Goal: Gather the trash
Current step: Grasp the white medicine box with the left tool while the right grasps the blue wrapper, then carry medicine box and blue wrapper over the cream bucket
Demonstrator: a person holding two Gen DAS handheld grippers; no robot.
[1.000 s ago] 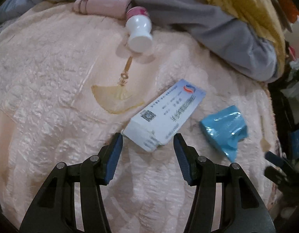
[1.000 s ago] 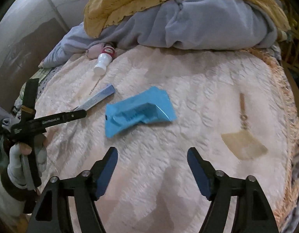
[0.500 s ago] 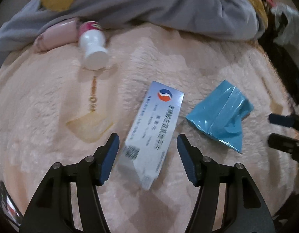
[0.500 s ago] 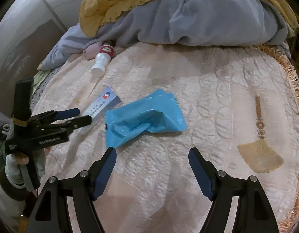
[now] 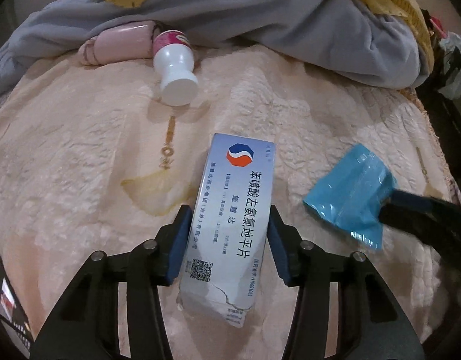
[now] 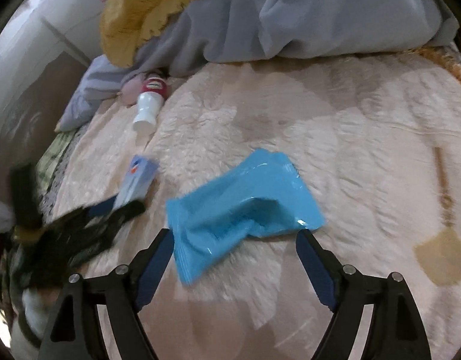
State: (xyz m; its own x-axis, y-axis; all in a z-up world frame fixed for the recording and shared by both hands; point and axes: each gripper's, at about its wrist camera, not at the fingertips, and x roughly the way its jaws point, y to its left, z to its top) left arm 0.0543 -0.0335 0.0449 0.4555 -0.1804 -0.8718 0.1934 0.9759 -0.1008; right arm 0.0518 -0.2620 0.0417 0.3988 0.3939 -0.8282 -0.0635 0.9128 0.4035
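Observation:
A white and blue medicine box (image 5: 236, 186) lies flat on the peach bedspread (image 5: 80, 150). My left gripper (image 5: 229, 213) straddles it; the jaws are closing and both blue pads sit against the box's long sides. A crumpled blue wrapper (image 6: 242, 198) lies to the right of the box. My right gripper (image 6: 235, 234) hovers just before it, jaws opening, the wrapper's near end between the fingertips but not pressed. A white bottle with a red label (image 5: 175, 72) lies on its side further back. The left gripper shows blurred in the right wrist view, beside the box (image 6: 140, 174).
A heaped grey blanket (image 5: 320, 30) and a yellow one (image 6: 140, 9) bound the far side. A pink case (image 5: 119, 42) lies by the bottle. The bed's fringed edge (image 6: 452, 63) runs along the right. A dark device (image 5: 8, 300) lies at the lower left.
My left gripper rolled and came over the box, which now lies lengthwise between narrower jaws. My right gripper moved closer to the blue wrapper and its jaws widened.

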